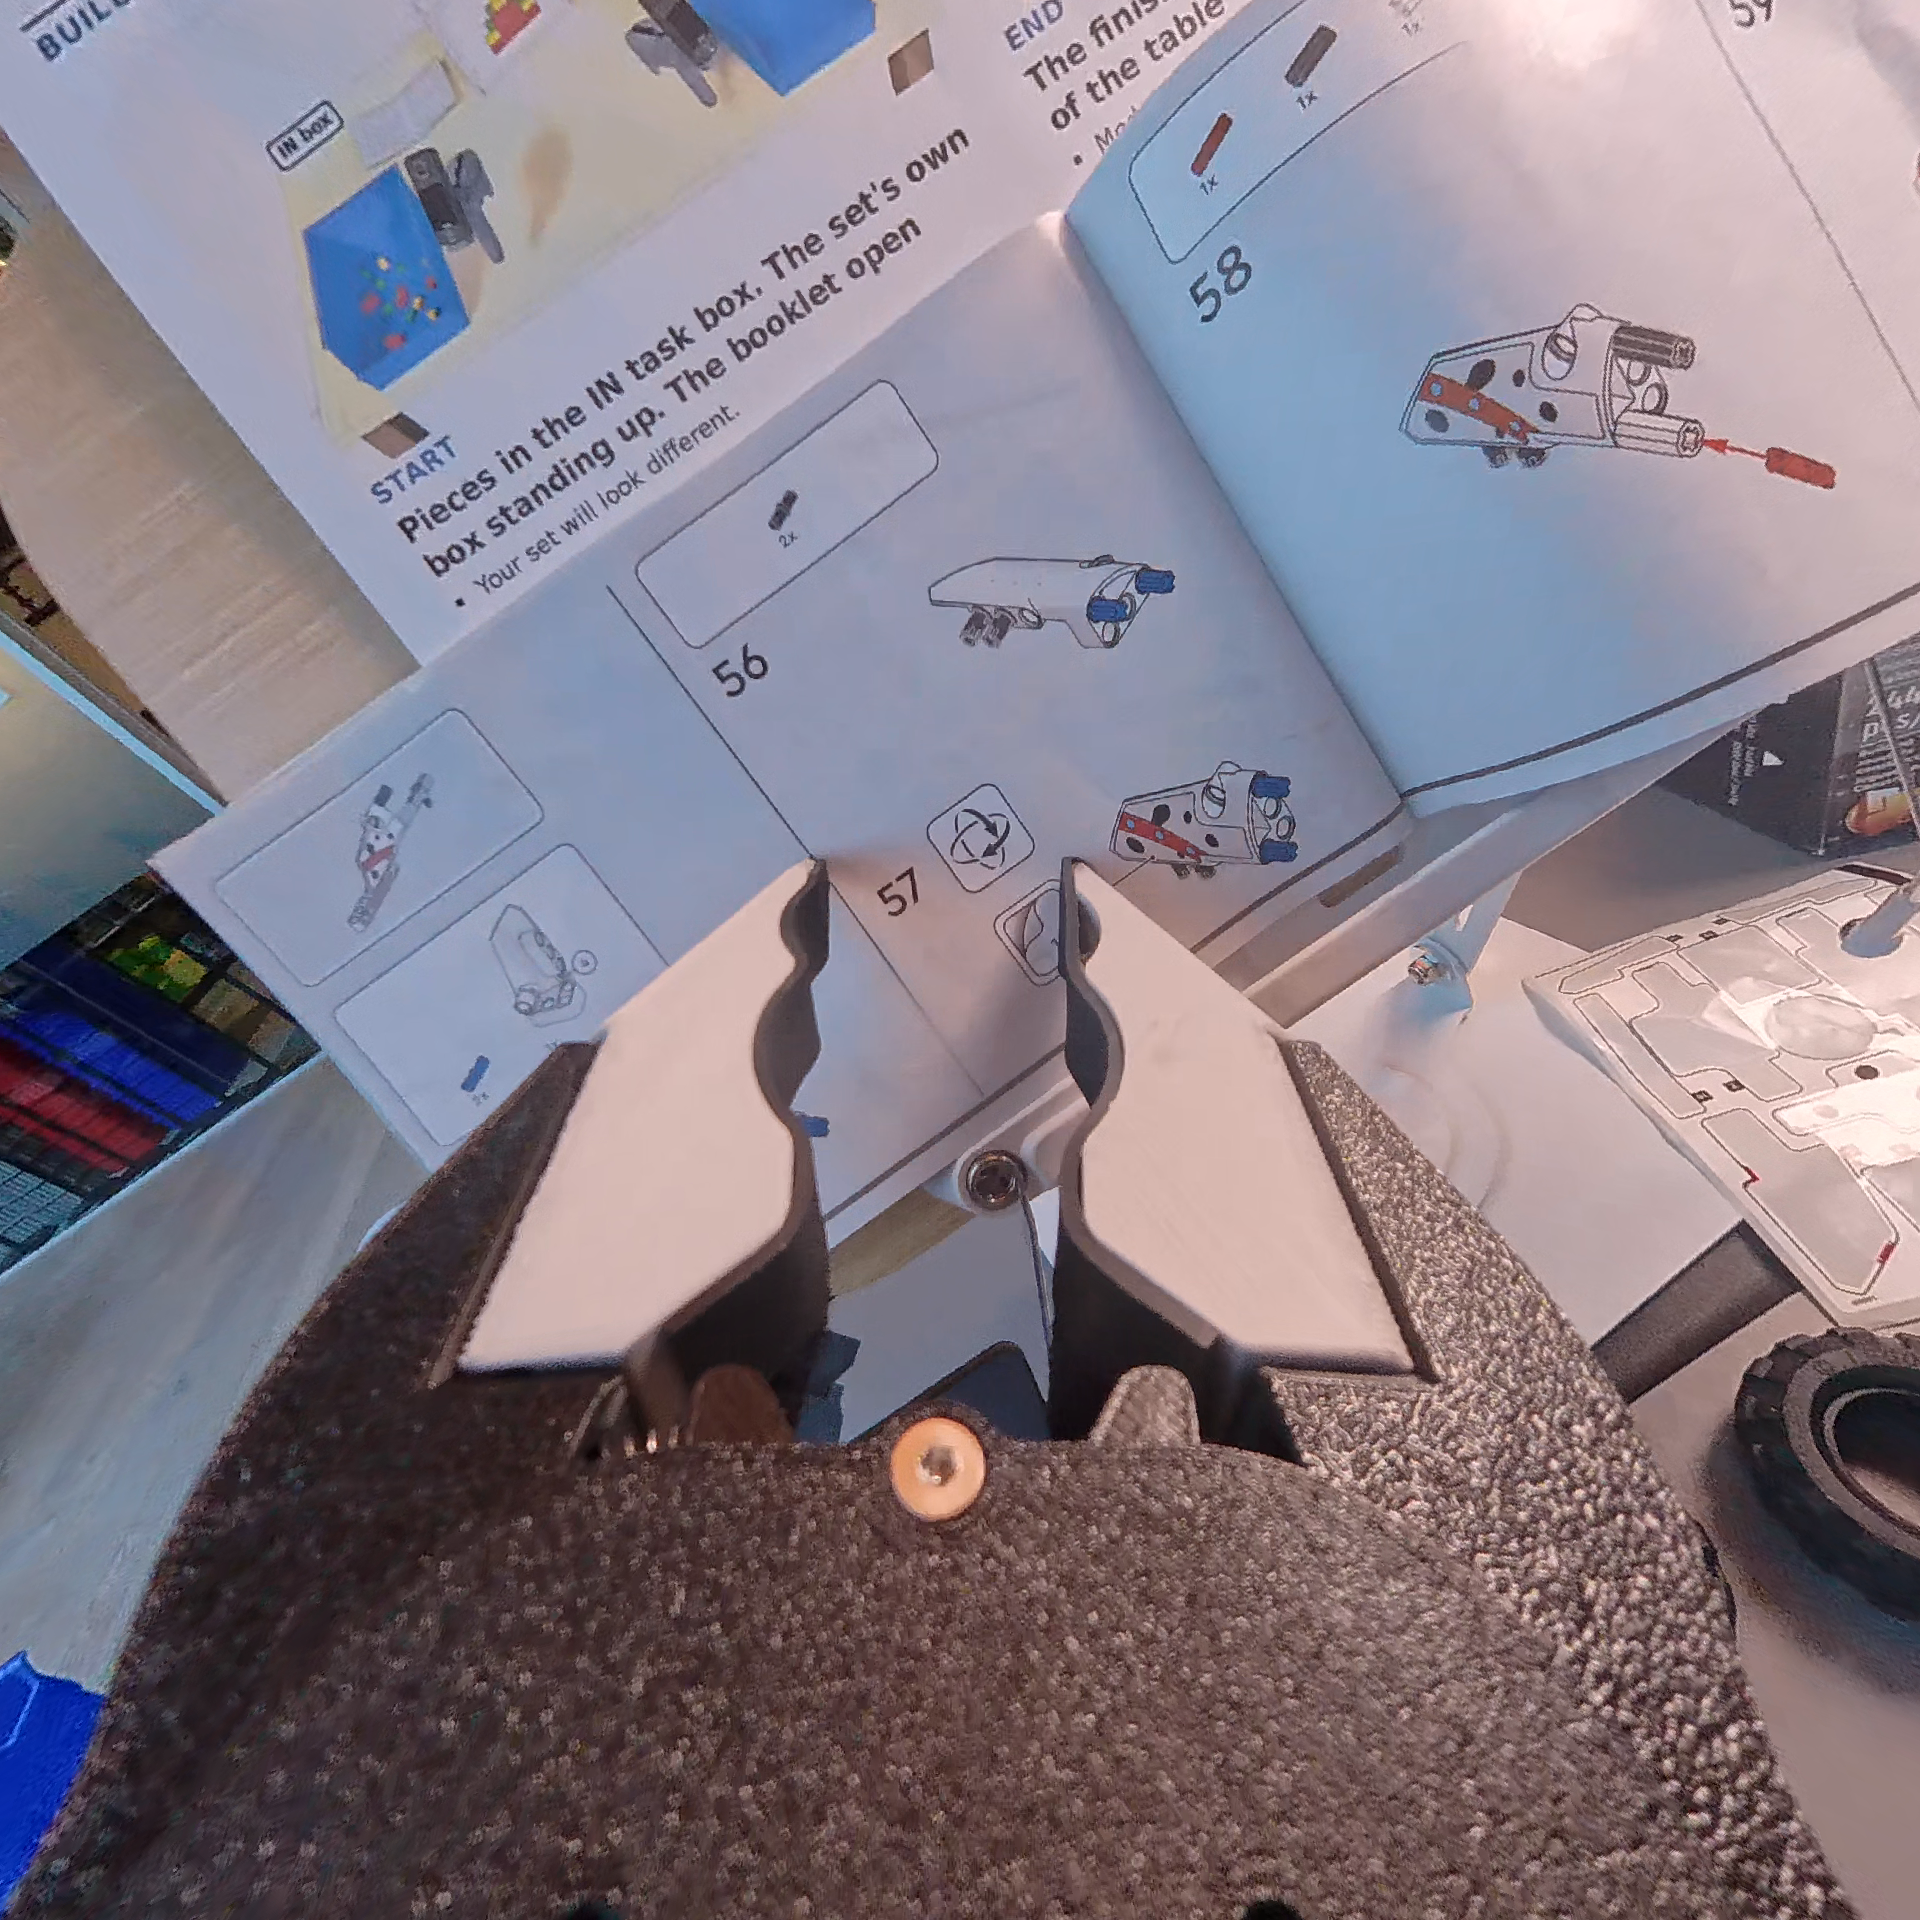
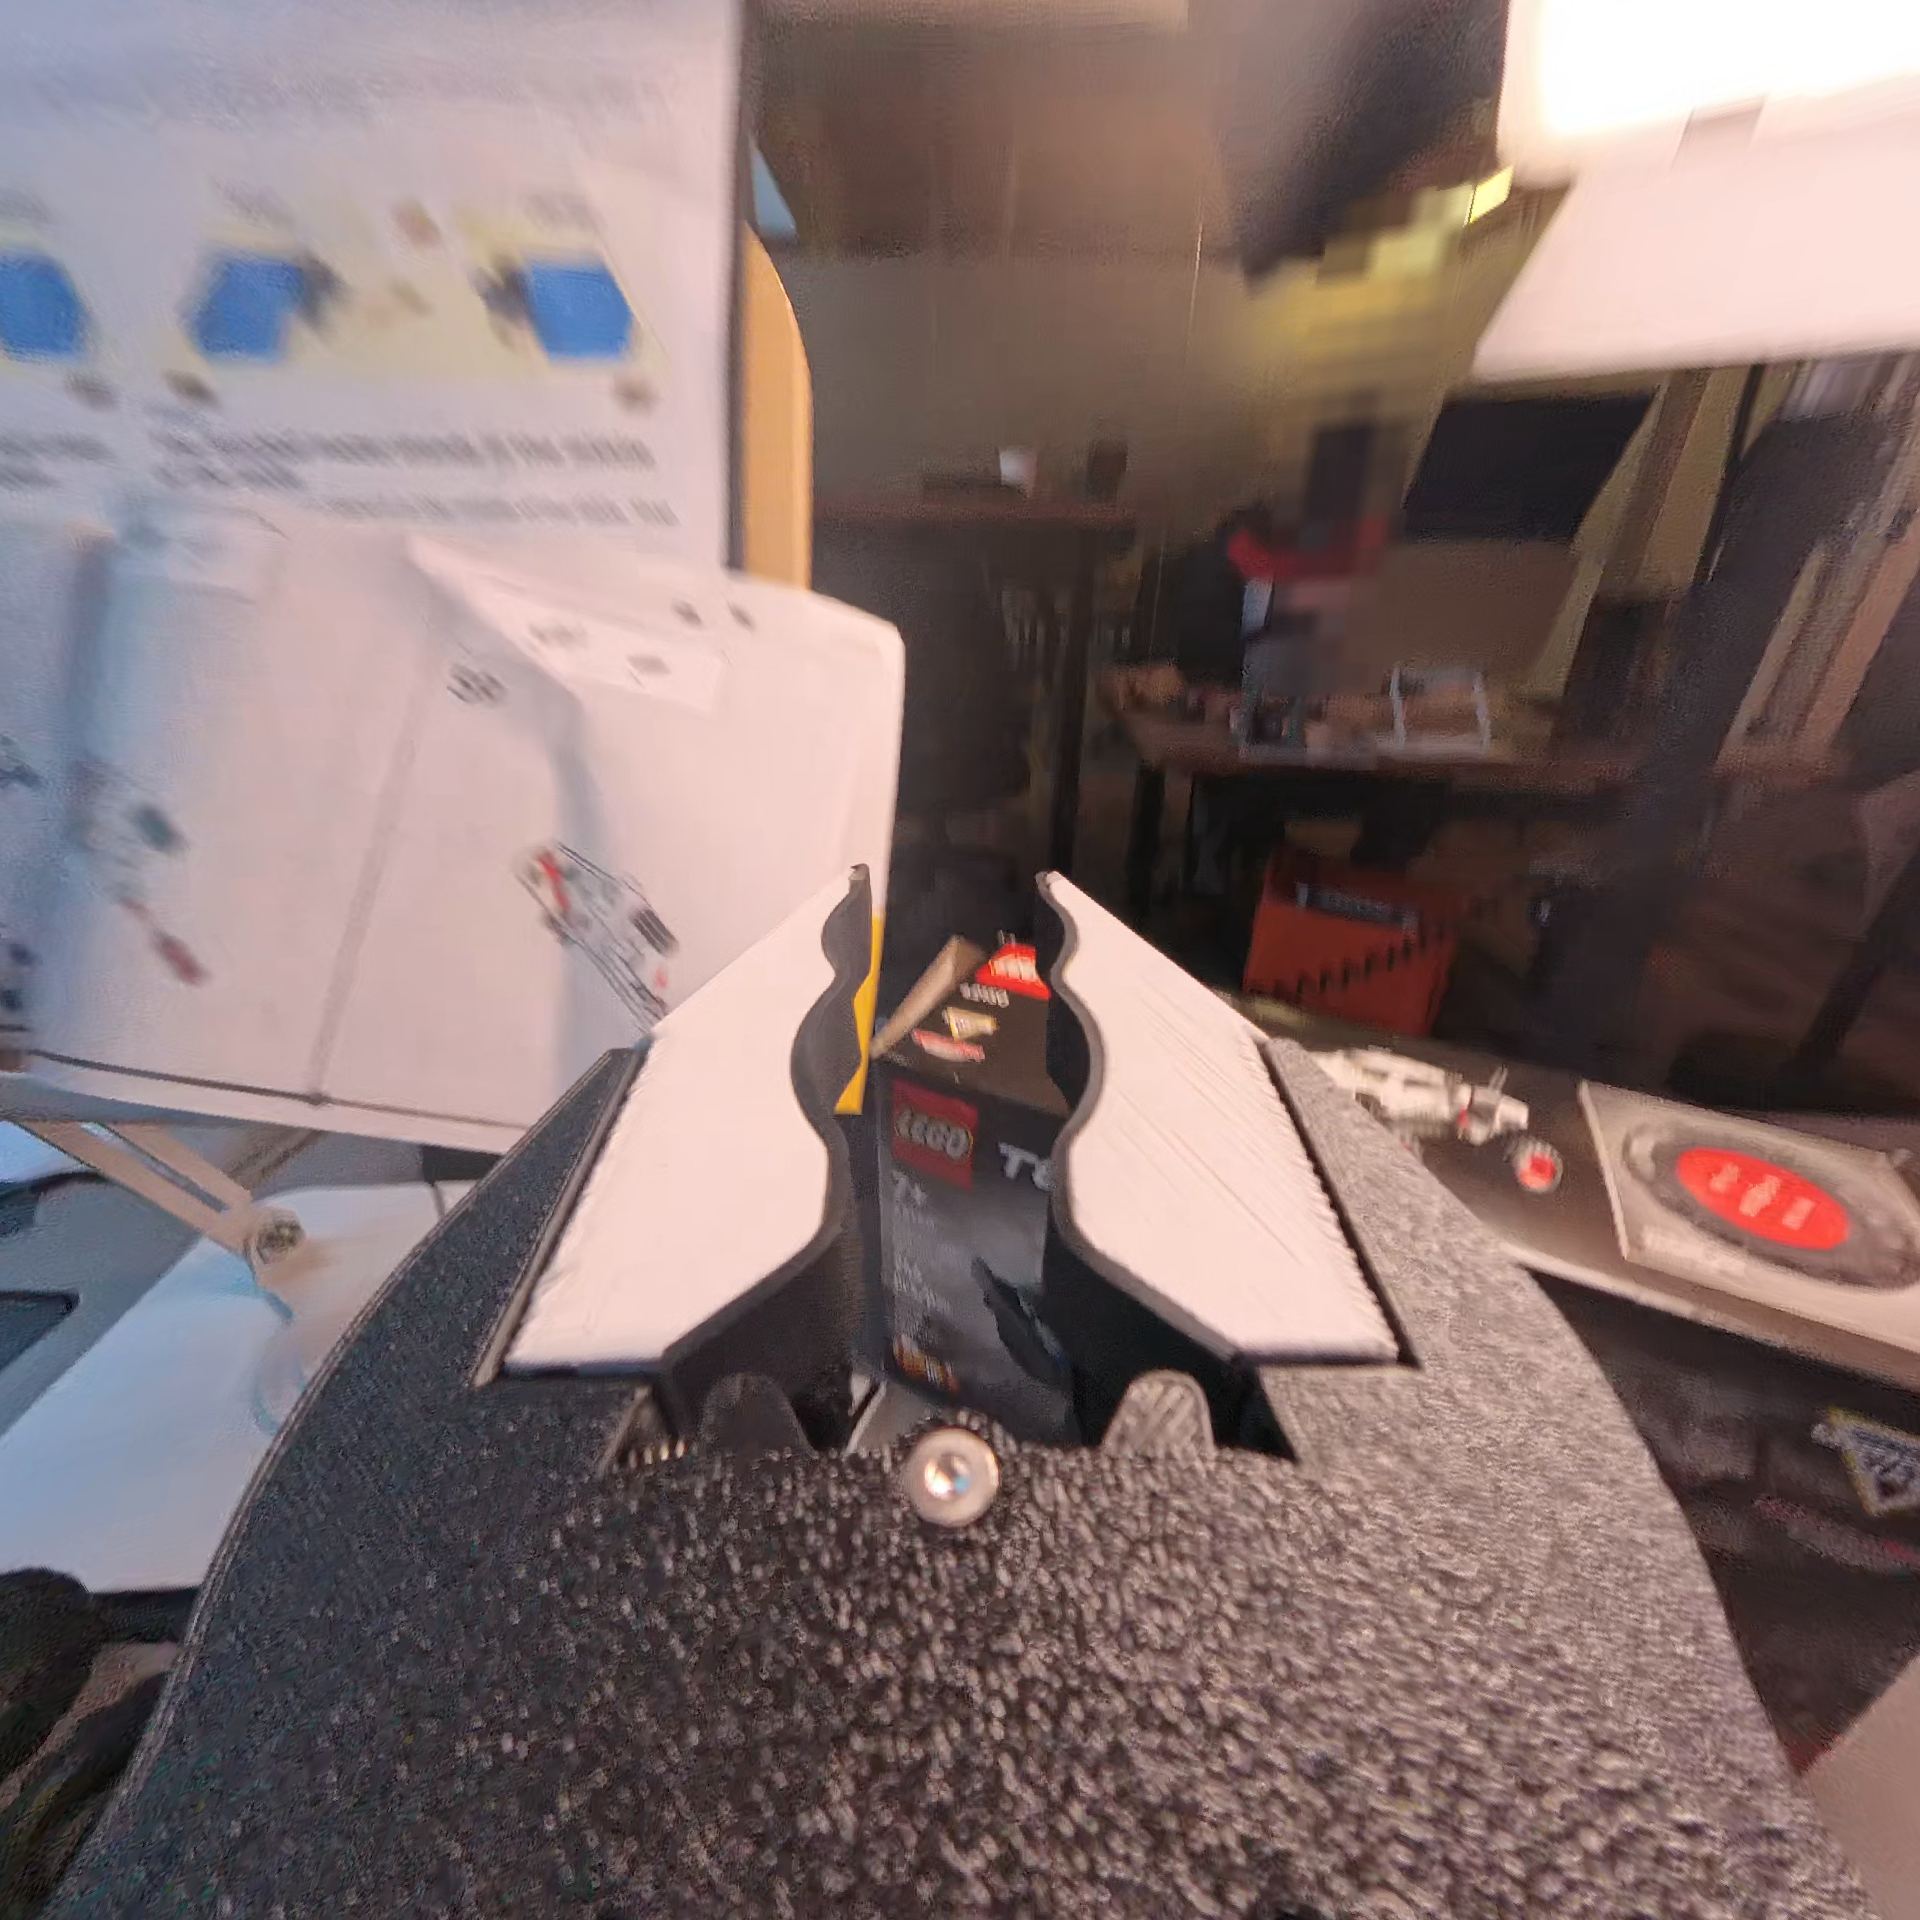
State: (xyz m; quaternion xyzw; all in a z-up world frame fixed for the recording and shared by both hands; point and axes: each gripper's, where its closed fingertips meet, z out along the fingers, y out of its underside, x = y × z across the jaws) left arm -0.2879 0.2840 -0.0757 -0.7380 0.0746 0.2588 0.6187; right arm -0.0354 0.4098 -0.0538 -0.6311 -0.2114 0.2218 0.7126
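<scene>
1. Our left gripper hangs released in front of an open booklet propped on a white stand; its jaws stand apart with nothing between them, close to the booklet's lower edge, though we cannot tell whether they touch the page.
2. Behind the booklet stands a printed sheet with pictures of blue boxes. Toward the right side of the desk lie a sticker sheet and a black tyre, the tyre cut off by the frame edge.
3. Our right gripper is also released and empty. Through the gap we see a dark toy box standing beyond the jaws; we judge it is apart from them, not gripped.
4. To its right a flat dark box lies on the desk, partly hidden behind the finger.
5. The right wrist view is smeared, so the booklet and the room behind are hard to make out. A blue thing at the left view's lower corner is too cut off to name.
</scene>
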